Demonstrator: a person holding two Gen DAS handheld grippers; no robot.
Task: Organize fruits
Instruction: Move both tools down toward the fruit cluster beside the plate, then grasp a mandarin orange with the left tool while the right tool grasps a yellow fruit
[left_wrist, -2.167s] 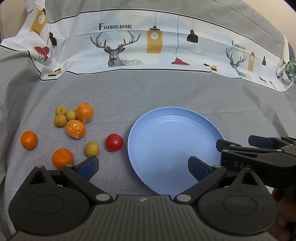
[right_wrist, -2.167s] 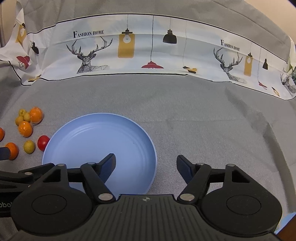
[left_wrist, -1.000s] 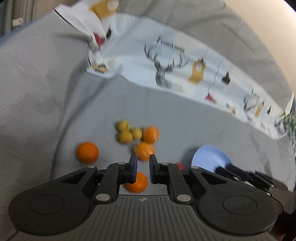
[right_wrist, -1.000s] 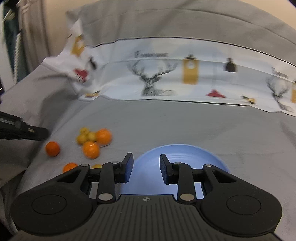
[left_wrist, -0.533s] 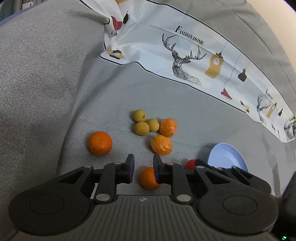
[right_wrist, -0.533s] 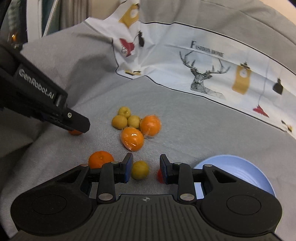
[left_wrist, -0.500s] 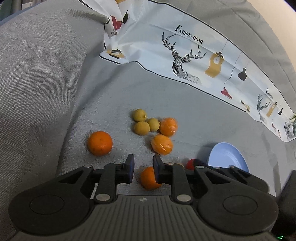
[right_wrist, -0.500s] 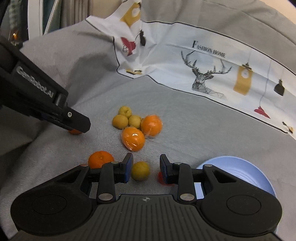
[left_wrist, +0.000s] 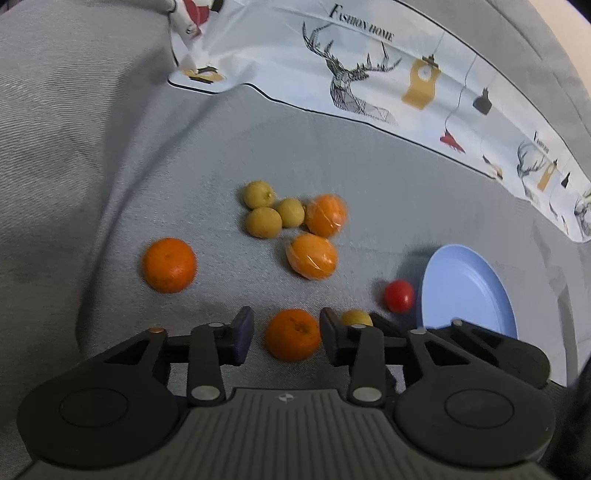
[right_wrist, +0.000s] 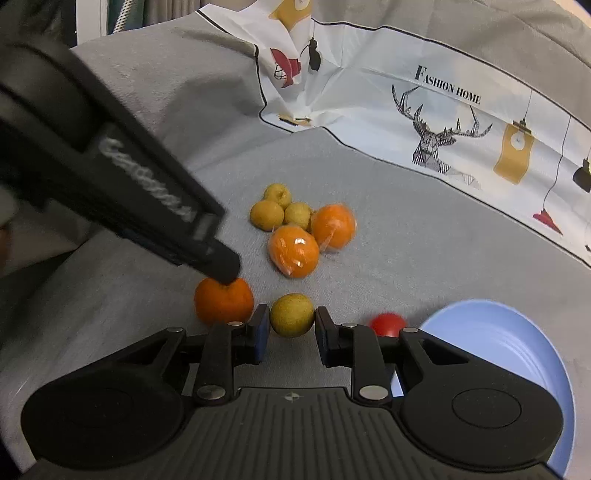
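A grey cloth (left_wrist: 369, 177) is covering the surface. The left gripper (left_wrist: 284, 338) is bracketing a mandarin (left_wrist: 293, 334), the right gripper (right_wrist: 289, 328) a yellow-green fruit (right_wrist: 291, 314); both jaws are parted, ungripped. Closing off-centre risks rolling them away from the blue plate (left_wrist: 469, 291).

orange mandarin (left_wrist: 293, 334), blue plate (left_wrist: 465, 288), red tomato (left_wrist: 398, 296)

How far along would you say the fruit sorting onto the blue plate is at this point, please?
Nothing looks done: the round light-blue plate holds no fruit. In hand: the left gripper is open around a bare orange mandarin, and the right gripper is open around a small yellow-green fruit; neither is gripped yet. Left: every fruit, including the red cherry tomato, lies on the grey cloth.
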